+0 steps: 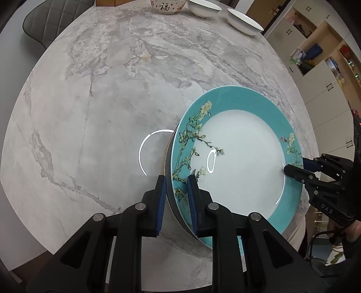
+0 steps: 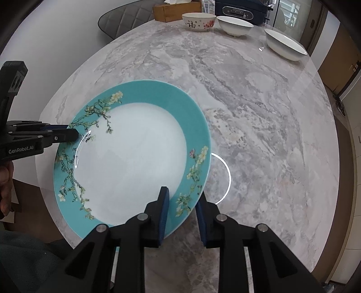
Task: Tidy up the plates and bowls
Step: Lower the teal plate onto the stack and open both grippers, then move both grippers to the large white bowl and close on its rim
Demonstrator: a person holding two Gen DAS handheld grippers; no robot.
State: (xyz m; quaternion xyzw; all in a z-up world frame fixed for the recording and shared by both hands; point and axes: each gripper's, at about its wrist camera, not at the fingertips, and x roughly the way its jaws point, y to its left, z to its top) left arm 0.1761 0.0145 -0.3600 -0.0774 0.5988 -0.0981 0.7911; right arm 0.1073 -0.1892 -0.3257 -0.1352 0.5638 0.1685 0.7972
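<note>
Left wrist view: left gripper (image 1: 177, 198) straddles the near-left rim of the plate (image 1: 243, 157), one blue pad on the underside, one on the teal face; pads look pressed to the rim, clenched on it. Plate is tilted, its left edge raised off the marble table (image 1: 101, 101). Right gripper (image 1: 293, 168) comes in from the right edge with its fingers at the opposite rim. Three bowls (image 1: 244, 21) stand along the far table edge, well apart from the plate. Right wrist view: right gripper (image 2: 183, 214) has a finger on each side of the plate (image 2: 135, 153) rim, the right pad standing clear of the edge with a visible gap, so released, not gripping. Left gripper (image 2: 67, 133) holds the far-left rim. A hand (image 2: 5, 180) shows at the left margin
</note>
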